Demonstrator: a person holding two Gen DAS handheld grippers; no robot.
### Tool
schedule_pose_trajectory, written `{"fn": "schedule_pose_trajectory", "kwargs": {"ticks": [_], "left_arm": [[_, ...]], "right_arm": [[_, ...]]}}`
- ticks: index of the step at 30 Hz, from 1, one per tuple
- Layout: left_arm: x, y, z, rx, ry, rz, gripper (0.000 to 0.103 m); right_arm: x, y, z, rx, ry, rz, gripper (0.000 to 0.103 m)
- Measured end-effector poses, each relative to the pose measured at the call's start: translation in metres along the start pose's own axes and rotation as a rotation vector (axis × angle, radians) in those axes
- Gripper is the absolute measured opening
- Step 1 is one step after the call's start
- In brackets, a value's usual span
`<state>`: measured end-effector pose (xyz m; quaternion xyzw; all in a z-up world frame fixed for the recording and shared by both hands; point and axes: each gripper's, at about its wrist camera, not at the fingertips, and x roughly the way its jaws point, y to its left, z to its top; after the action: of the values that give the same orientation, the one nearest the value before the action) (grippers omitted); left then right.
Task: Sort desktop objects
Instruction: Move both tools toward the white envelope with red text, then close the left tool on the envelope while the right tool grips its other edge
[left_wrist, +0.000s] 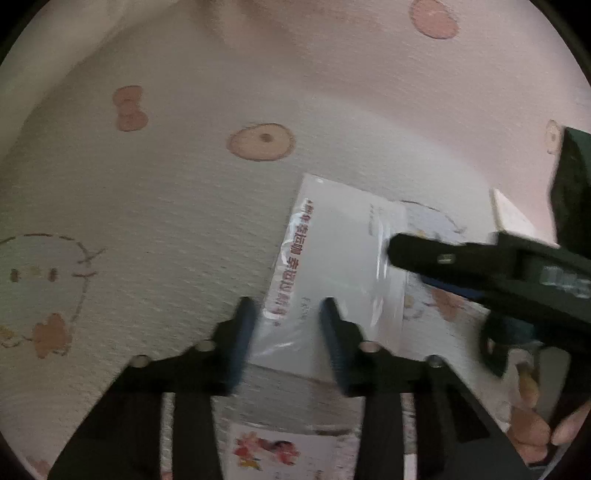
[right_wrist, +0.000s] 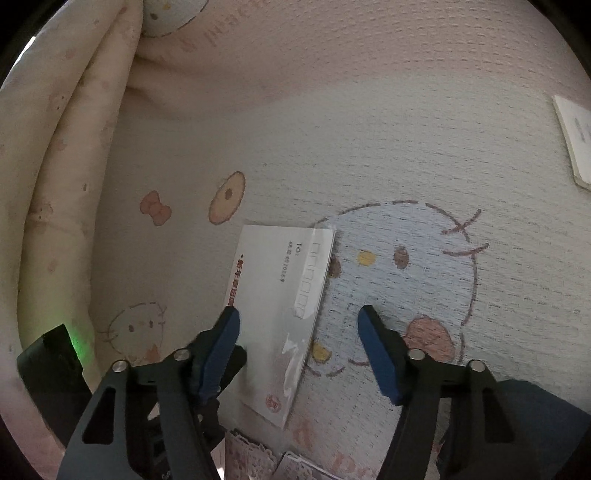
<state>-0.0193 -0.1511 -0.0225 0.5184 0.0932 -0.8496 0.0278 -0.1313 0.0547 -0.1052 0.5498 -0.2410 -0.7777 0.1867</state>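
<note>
The whole field was taken up by a printed cloth (right_wrist: 369, 122), pink-white with cartoon faces, bows and doughnuts, bunched into folds at the left. Whether a bench lay beneath it could not be told.

2 grippers were held low over it. The left gripper (left_wrist: 286, 304) was seen released, its 2 blue-padded fingers parted on either side of the red-lettered long edge of a white envelope (right_wrist: 280, 295), with nothing clamped. The right gripper (right_wrist: 298, 311) was spread wider and was also empty; 1 finger was set at the envelope's lettered side and the other out over the cloth beyond the opposite edge. In the left wrist view a right finger was laid across the envelope's far corner, judged to be steadying a thin, slippery thing so that an edge could be caught. The hand (left_wrist: 535, 424) on the right gripper's handle was partly shown.

The envelope, sleeved in clear film, was found about the middle of the cloth, partly over a blue cartoon face. Whether its near end was raised could not be settled.

Picture cards (left_wrist: 266, 450) were lying just nearer than the envelope, and a small white pad (right_wrist: 576, 140) well apart at the right. This spread would fit sorting either under way or nearly done.
</note>
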Motion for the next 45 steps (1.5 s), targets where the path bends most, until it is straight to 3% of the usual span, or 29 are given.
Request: {"fn": "schedule_pose_trajectory", "kwargs": {"ticks": [2,9,14,19,20,21,24,27,32,35,37,39,40,41,42,45], "left_arm": [[0.003,-0.005,0.003,0.015,0.000,0.013,0.030],[0.015,-0.008,0.015,-0.025,-0.001,0.006,0.023],[0.002,0.000,0.003,-0.015,-0.026,-0.018,0.022],[0.004,-0.025,0.010,-0.023,-0.047,-0.032,0.022],[0.003,-0.030,0.012,-0.020,-0.055,-0.044,0.017],[0.001,-0.037,0.013,-0.013,-0.060,-0.073,0.004],[-0.003,-0.069,0.017,0.027,-0.068,-0.134,0.000],[-0.009,-0.108,0.018,0.140,-0.113,-0.078,0.000],[-0.008,-0.119,0.018,0.119,-0.076,-0.088,0.000],[-0.007,-0.113,0.016,0.079,-0.066,-0.102,0.005],[-0.004,-0.107,0.016,0.038,-0.056,-0.126,0.009],[-0.001,-0.097,0.013,0.012,-0.045,-0.149,0.032],[0.002,-0.094,0.014,-0.008,-0.042,-0.159,0.040],[0.004,-0.090,0.014,-0.026,-0.038,-0.171,0.056],[0.007,-0.085,0.016,-0.041,-0.030,-0.190,0.062],[0.021,-0.083,0.023,-0.081,-0.001,-0.219,0.062]], "right_arm": [[0.005,-0.001,0.000,-0.010,0.016,0.005,0.027],[0.003,-0.005,0.005,-0.004,0.022,-0.001,0.015],[-0.001,-0.007,0.011,-0.003,0.013,-0.004,0.014],[-0.011,-0.017,0.018,0.026,0.007,0.030,0.014],[-0.015,-0.019,0.019,0.030,0.006,0.038,0.014],[-0.020,-0.021,0.019,0.030,0.004,0.050,0.013],[-0.035,-0.018,0.016,0.002,0.006,0.088,0.012],[-0.051,-0.021,0.016,-0.027,-0.028,0.032,0.009],[-0.068,-0.040,0.018,-0.002,-0.047,-0.030,0.009],[-0.073,-0.055,0.018,0.037,-0.058,-0.039,0.012],[-0.074,-0.061,0.021,0.058,-0.049,-0.042,0.026],[-0.072,-0.061,0.023,0.064,-0.058,-0.072,0.052],[-0.072,-0.060,0.024,0.057,-0.065,-0.087,0.054],[-0.072,-0.059,0.025,0.042,-0.072,-0.098,0.054],[-0.072,-0.057,0.026,0.029,-0.074,-0.108,0.054],[-0.068,-0.053,0.030,0.015,-0.070,-0.123,0.055]]}}
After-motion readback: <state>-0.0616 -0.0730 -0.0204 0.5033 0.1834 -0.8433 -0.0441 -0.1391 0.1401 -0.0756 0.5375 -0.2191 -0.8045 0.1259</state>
